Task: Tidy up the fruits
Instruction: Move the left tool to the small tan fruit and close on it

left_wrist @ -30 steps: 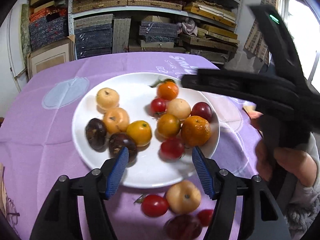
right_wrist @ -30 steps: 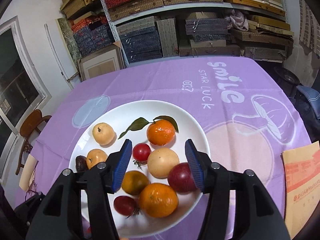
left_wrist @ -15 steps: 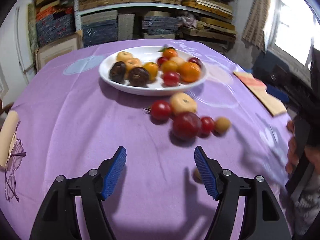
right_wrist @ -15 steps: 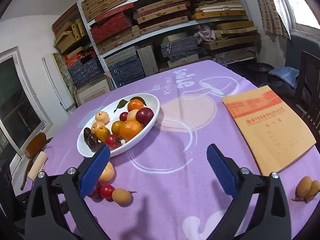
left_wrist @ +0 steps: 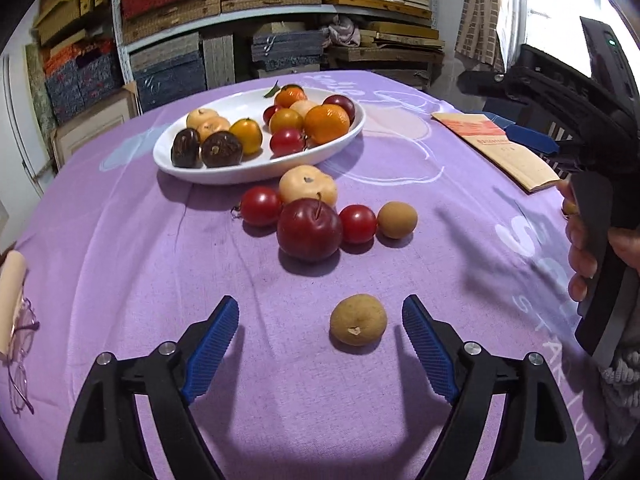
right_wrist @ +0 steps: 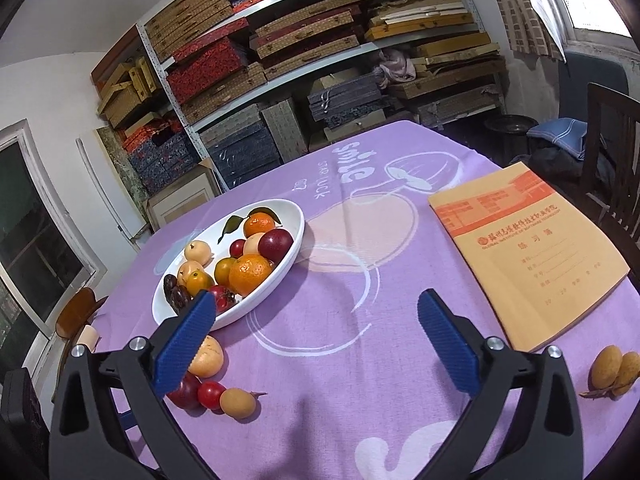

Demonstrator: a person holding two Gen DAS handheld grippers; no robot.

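A white plate [left_wrist: 256, 168] holds several fruits, among them an orange [left_wrist: 326, 123]; the plate also shows in the right wrist view [right_wrist: 288, 256]. Loose fruits lie in front of it on the purple cloth: a dark red plum [left_wrist: 309, 229], two red tomatoes [left_wrist: 260, 205], a pale peach [left_wrist: 307, 185] and a small tan fruit [left_wrist: 397, 219]. A tan longan [left_wrist: 358, 319] lies between the open fingers of my left gripper [left_wrist: 320, 344]. My right gripper [right_wrist: 316, 340] is open and empty above the cloth. Two more tan fruits [right_wrist: 612, 368] lie at its right.
An orange notebook [right_wrist: 528, 256] lies on the right of the table. Glasses [left_wrist: 18, 352] and a pale roll lie at the left table edge. Shelves of boxes stand behind the table. A dark chair [right_wrist: 612, 152] stands at the right.
Both grippers have pulled back from above the plate toward the near side of the table. The left one has lowered around the tan longan. The right one has opened wider.
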